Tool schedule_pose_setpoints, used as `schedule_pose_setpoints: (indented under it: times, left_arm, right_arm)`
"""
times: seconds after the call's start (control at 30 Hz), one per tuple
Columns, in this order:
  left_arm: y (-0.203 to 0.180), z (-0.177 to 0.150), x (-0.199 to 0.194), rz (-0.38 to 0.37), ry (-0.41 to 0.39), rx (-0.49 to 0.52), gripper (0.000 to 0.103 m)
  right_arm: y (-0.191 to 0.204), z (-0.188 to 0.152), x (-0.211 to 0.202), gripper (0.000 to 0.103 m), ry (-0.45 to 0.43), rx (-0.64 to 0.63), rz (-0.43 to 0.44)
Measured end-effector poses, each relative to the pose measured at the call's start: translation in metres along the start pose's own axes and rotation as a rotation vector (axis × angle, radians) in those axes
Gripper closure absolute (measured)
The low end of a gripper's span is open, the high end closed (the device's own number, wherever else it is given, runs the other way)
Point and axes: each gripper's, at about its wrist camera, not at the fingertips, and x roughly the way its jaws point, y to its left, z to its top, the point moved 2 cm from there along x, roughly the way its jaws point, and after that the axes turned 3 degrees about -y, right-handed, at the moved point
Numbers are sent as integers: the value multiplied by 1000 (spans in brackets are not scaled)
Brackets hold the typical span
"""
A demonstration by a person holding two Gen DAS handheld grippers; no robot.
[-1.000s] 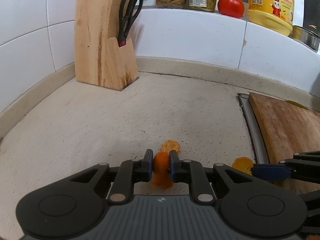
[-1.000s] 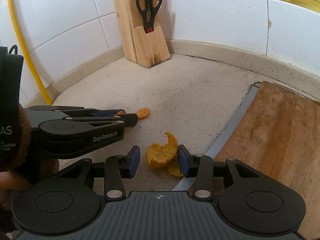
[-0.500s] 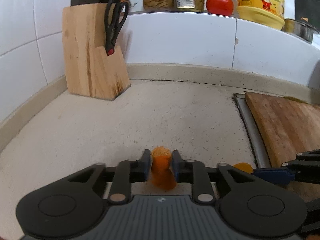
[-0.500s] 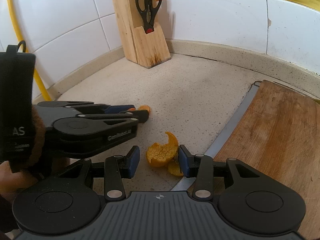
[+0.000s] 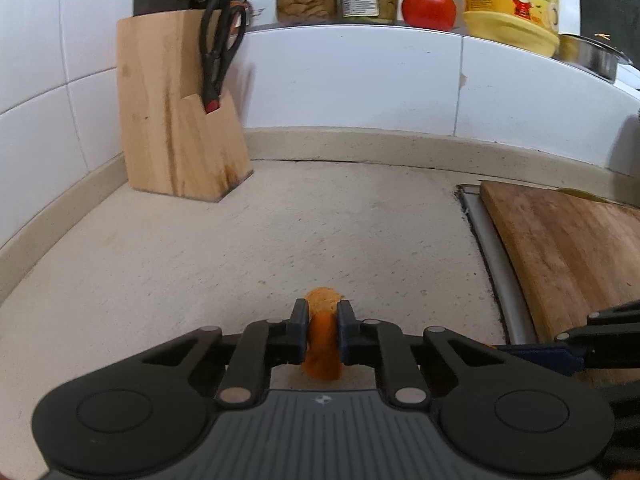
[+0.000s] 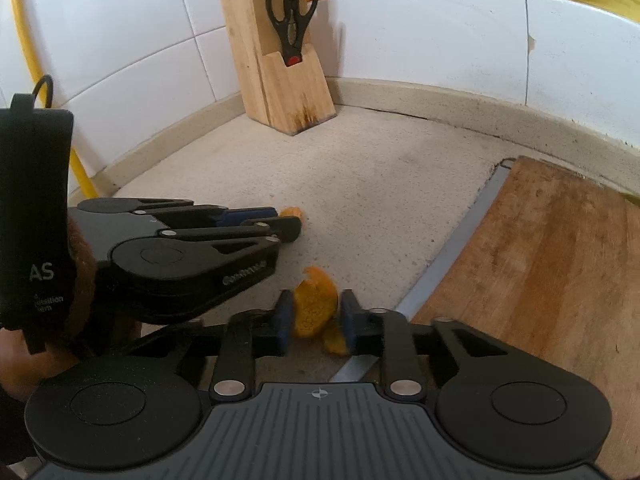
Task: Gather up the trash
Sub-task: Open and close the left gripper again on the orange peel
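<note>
Orange peel (image 5: 322,340) is sitting clenched in the left gripper (image 5: 322,334), whose jaws have just been closing; the right gripper (image 6: 315,320) is closing its jaws on a larger peel piece (image 6: 313,307) low over the speckled worktop (image 5: 280,232); beyond, a cutting board (image 6: 540,260) and knife block (image 5: 176,120) are standing.

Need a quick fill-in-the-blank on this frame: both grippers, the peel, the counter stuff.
1. The left gripper is shut on a piece of ____ peel.
2. The right gripper grips its peel piece beside the wooden ____ board.
3. The black ____ stand in the knife block.
4. A red ____ sits on the ledge.

Missing: orange; cutting; scissors; tomato
</note>
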Motion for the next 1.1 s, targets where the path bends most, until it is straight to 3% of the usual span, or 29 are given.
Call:
schedule_pose_setpoints:
  times: [0.13,0.37,0.57,0.63,0.7,0.83,0.93,1.03,1.1]
  left_arm:
    - [4,-1,-4,6,4,-20,93]
    - [4,10,-11,-27,-44,-42,93]
    - [-4,6,14,29,-45,3,90]
    - [-7,7,14,38,-58,25,83]
    - [-9,7,14,39,-58,55,60]
    - [-9,2,9,62,-50,101,57]
    - [-4,2,11,19,-31,63,60]
    - [-3,6,16,-26,-7,1,83]
    - [-13,6,15,-15,0,52,91]
  right_arm:
    - [-5,0,-2,87,3,42,6]
    - [-9,-3,-5,89,3,80,17]
    - [-12,-4,-4,89,-1,101,22]
    - [-13,-5,-3,89,-1,106,26]
    - [-13,-5,-3,89,-3,106,28]
    - [-13,-6,-4,89,-5,107,31]
    - [-13,-6,-4,89,-8,103,31]
    - [-13,-5,-3,89,-7,103,33]
    - [-14,-5,-4,89,-6,102,33]
